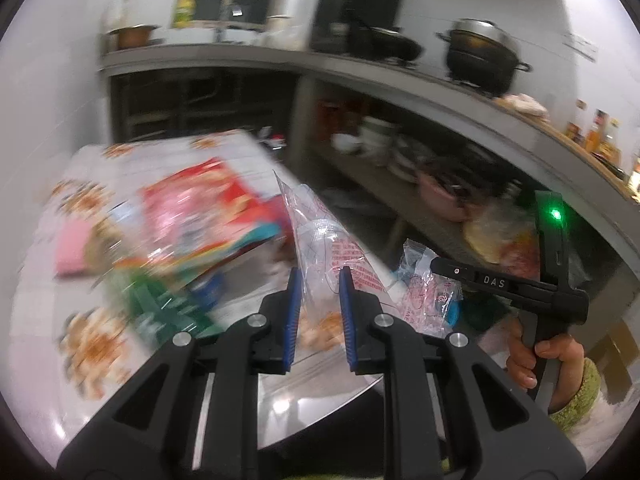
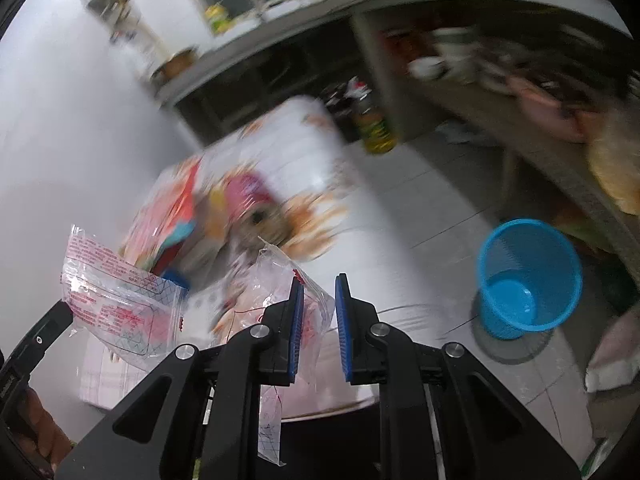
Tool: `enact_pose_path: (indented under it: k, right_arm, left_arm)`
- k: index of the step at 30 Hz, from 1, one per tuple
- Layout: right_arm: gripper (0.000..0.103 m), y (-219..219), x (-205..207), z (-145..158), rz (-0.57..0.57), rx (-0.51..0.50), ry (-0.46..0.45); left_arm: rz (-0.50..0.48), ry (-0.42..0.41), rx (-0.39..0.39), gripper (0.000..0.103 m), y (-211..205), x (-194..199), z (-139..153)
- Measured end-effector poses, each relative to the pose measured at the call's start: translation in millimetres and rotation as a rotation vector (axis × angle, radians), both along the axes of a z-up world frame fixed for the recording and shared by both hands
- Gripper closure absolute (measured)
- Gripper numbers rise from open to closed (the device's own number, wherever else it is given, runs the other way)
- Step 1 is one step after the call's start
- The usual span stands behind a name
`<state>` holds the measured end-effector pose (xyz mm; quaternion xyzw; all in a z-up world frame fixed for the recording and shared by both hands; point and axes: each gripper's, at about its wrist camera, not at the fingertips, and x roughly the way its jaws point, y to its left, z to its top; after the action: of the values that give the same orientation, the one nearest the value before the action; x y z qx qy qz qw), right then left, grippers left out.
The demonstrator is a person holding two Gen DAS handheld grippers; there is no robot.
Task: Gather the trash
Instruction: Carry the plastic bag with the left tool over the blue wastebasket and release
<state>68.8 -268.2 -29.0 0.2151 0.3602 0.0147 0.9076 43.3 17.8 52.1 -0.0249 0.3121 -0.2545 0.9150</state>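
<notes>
Left gripper was clamped on a clear printed wrapper, which stood up between its blue pads at centre frame. Right gripper pinched a second wrapper by its crumpled lower part. Both wrappers looked feather-light, limp and slick, likely to slip unless held deep in the film instead of at a corner. More packets lay blurred on the bench at left. A blue bin stood on the floor at right, with clear floor around it; shelf edges crowded the upper right.
</notes>
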Motion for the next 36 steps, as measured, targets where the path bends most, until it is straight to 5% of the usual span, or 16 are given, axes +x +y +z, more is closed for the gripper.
enact_pose_path:
  k: [10,18,25,27,29,31,36]
  right_arm:
    - [0.087,-152,-44,-34,-0.428,0.008,0.06]
    - [0.087,-226,-20,-113,-0.584,0.048,0.187]
    - [0.086,-261,25,-190,-0.664,0.067,0.313]
    - [0.084,-266,35,-207,-0.69,0.05,0.337]
    - [0.07,-276,49,-231,-0.695,0.077,0.366]
    - [0.055,-278,54,-244,-0.721,0.072,0.395]
    - [0.053,-275,44,-256,-0.734,0.103,0.414]
  left_arm:
    - [-0.311,0.05,0.056,0.086,-173,70,-8]
    - [-0.437,0.282,0.248,0.085,-323,149,-97]
    - [-0.448,0.421,0.347,0.084,-397,194,-173]
    - [-0.417,0.435,0.36,0.077,-412,207,-190]
    - [-0.397,0.449,0.367,0.047,-419,215,-202]
    - [-0.375,0.446,0.371,0.045,-425,220,-209]
    - [-0.347,0.411,0.369,0.028,-429,220,-204]
